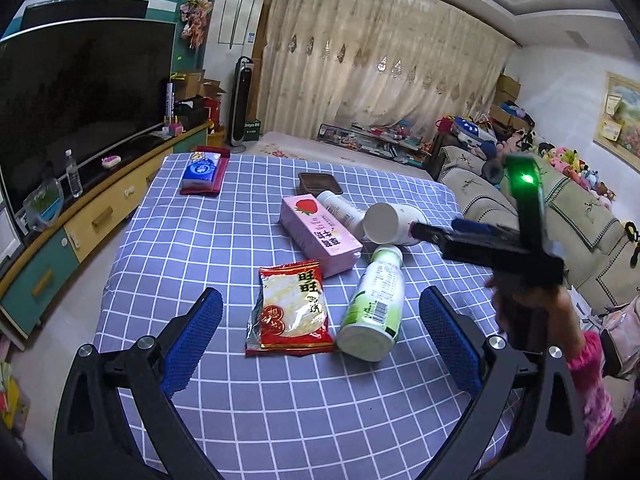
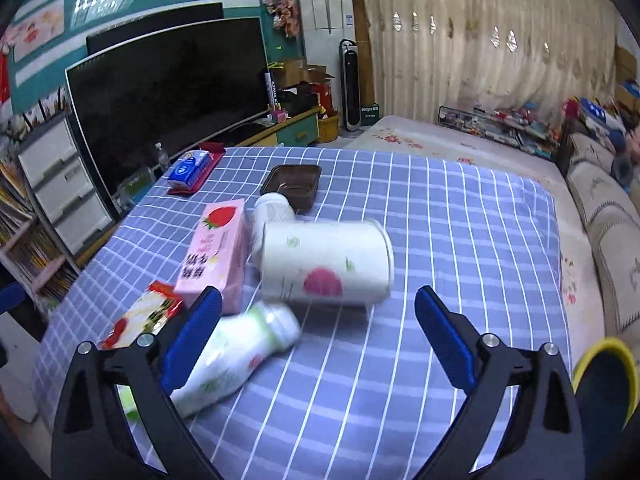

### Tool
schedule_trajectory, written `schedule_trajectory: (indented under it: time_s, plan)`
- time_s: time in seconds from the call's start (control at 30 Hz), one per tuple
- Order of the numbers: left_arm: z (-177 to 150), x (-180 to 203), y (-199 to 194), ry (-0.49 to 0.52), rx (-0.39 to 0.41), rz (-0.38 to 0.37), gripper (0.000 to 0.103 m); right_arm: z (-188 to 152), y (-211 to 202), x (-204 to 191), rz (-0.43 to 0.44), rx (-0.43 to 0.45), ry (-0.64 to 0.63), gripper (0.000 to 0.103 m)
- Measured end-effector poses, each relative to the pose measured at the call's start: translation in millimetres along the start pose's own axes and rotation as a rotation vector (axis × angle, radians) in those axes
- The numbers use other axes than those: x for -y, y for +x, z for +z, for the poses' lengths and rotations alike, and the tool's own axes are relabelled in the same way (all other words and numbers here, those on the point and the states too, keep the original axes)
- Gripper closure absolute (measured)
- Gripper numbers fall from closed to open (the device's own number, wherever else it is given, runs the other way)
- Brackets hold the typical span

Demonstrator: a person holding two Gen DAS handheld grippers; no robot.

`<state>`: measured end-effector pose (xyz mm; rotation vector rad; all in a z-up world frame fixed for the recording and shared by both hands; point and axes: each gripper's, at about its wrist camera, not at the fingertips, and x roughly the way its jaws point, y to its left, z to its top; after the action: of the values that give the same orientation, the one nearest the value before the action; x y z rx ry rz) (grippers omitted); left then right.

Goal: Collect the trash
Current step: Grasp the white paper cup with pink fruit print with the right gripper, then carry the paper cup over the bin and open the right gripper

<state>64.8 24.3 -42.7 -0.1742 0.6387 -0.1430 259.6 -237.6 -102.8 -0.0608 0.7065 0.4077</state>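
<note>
Checked blue-and-white cloth covers the counter (image 1: 240, 216). Left tongs (image 1: 320, 336) spread, empty, red snack packet (image 1: 290, 308) between tips. Right tongs (image 2: 318, 334) spread, empty, white paper cup (image 2: 324, 266) lying just ahead.

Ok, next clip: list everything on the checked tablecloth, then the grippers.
Red rice-cracker packet: one, red and clear, nearest, left of the bottle.
Green-and-white plastic bottle: one, lying down, beside the packet.
Pink strawberry carton: one, lying flat, mid-table.
White paper cup with pink print: one, on its side, right of the carton.
Small white bottle: one, lying behind the carton.
Brown plastic tray: one, farther back.
Blue tissue pack on a red holder: one, far left corner.
Yellow-rimmed bin: one, right edge.
Left gripper: open, empty.
Right gripper: open, empty.
</note>
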Motion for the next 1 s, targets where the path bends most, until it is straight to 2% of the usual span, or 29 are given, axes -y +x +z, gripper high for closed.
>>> schedule_trajectory:
  time_s: [0.17, 0.6, 0.67, 0.83, 1.0]
  plan:
    - [0.0, 3.8, 7.8, 0.001, -0.018, -0.011, 0.006, 13.3, 34.7, 12.4, 0.016, -0.049, -0.003, 0.009]
    - [-0.5, 19.1, 24.7, 0.027, -0.049, -0.032, 0.006, 17.9, 66.4, 19.7, 0.092, -0.109, 0.005, 0.009]
    - [-0.2, 19.4, 25.2, 0.026, -0.052, -0.034, 0.006, 16.5, 66.2, 18.5, 0.100, -0.111, 0.004, 0.022]
    - [-1.9, 22.9, 28.3, 0.033, -0.063, -0.043, 0.006, 11.7, 51.6, 17.1, 0.059, -0.085, 0.008, 0.023]
    - [-3.4, 26.9, 33.8, 0.034, -0.072, -0.062, 0.006, 2.1, 15.1, 21.0, 0.023, -0.028, 0.014, 0.023]
